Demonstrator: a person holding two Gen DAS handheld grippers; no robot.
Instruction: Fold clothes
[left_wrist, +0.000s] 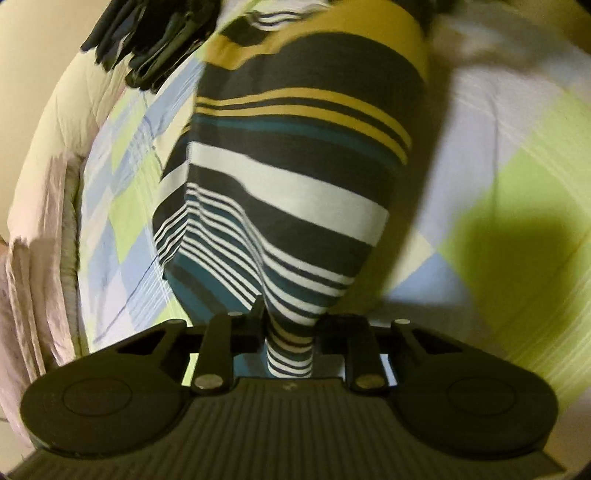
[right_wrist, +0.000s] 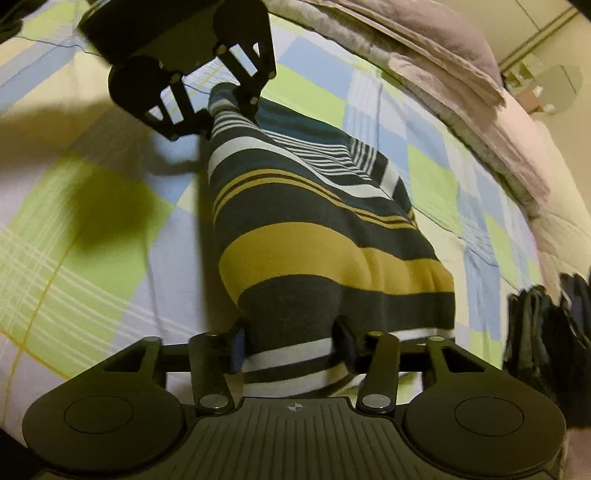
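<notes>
The striped garment (left_wrist: 280, 177) was held stretched between the two grippers, lifted just above the bed (left_wrist: 517, 184), its bands of dark grey, mustard, teal and white running across the cloth. At one end, the left gripper (left_wrist: 290, 328) was clamped on a bunched, narrow-striped corner, the fingers (left_wrist: 258, 314) pressed tight against the fabric. At the other end, the right gripper (right_wrist: 291, 343) was closed on the grey and white edge, the cloth pinched between both fingers (right_wrist: 343, 341). Seen from the right wrist camera, the left gripper (right_wrist: 225, 107) was found at the far end of the garment, up at the top of the view. A checked sheet of green, blue and white was spread across the bed beneath, and dark shadows were cast on it beside the garment. A pile of dark clothes (left_wrist: 147, 40) was lying on the bed near the mustard end. A pale pink quilt (right_wrist: 461, 70) was heaped along the bed's edge.
</notes>
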